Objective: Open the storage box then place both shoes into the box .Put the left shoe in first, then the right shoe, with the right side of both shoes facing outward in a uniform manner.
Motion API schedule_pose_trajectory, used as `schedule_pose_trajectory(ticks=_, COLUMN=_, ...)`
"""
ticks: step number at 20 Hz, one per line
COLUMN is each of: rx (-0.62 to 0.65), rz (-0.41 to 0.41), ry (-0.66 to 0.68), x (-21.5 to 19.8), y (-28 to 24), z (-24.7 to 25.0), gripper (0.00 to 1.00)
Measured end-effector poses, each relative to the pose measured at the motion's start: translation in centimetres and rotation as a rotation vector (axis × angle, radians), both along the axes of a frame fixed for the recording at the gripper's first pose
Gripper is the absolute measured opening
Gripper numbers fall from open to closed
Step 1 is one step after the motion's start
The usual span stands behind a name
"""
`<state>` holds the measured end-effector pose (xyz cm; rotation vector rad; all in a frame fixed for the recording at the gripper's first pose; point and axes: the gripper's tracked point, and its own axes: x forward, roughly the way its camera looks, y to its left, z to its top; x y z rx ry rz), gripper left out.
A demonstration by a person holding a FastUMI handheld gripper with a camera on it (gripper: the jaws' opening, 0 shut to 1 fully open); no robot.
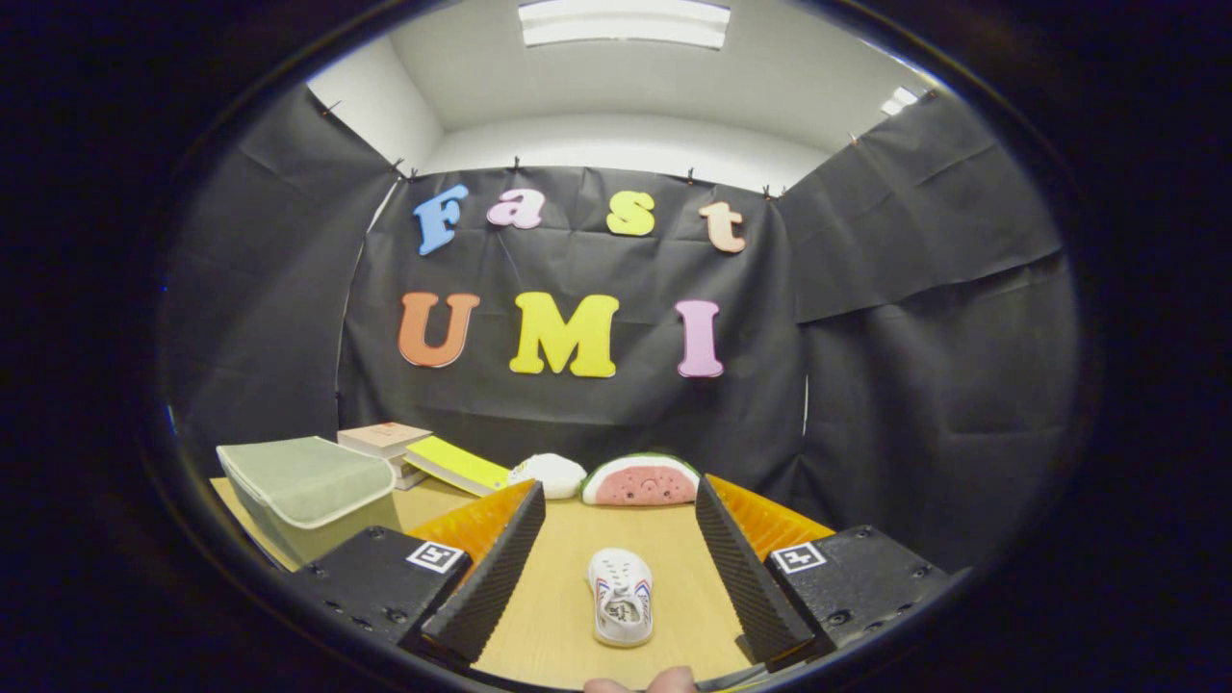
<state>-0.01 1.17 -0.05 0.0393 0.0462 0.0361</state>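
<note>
No readable text (only square coded markers on the tool).

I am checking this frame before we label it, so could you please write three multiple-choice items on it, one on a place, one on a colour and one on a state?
1. Where does the white shoe lie?
A. on the table between the two fingers
B. inside the storage box
C. on top of the books

2. What colour is the cover of the book leaning on the stack of books?
A. red
B. yellow
C. blue

3. How does the gripper stand?
A. shut on the shoe
B. shut on nothing
C. open, fingers wide apart

Answers:
1. A, as the shoe rests on the wooden top in the gap, touching neither finger.
2. B, as its cover is bright yellow, beside the translucent storage box.
3. C, as the ribbed pads stand clear of the shoe on both sides.
</note>
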Motion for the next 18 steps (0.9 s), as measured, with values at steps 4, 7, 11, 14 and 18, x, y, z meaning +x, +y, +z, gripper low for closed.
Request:
schedule_pose_trajectory(ticks=4, rx=-0.008, rz=-0.009, ry=0.0, x=-0.4, y=0.0, z=0.6, gripper=1.0)
schedule_pose_trajectory(ticks=7, rx=0.003, rz=-0.016, ry=0.008, x=-0.8, y=0.4, z=0.7, gripper=1.0)
schedule_pose_trajectory(ticks=11, rx=-0.012, rz=-0.008, ry=0.038, x=-0.7, y=1.3, z=0.0, gripper=1.0)
schedule_pose_trajectory(ticks=14, rx=0.008, rz=0.026, ry=0.063, x=-0.4, y=2.6, z=-0.4, gripper=1.0)
schedule_pose_trajectory(ticks=18, rx=0.056, rz=0.119, ry=0.076, x=0.2, y=5.3, z=-0.3, gripper=1.0)
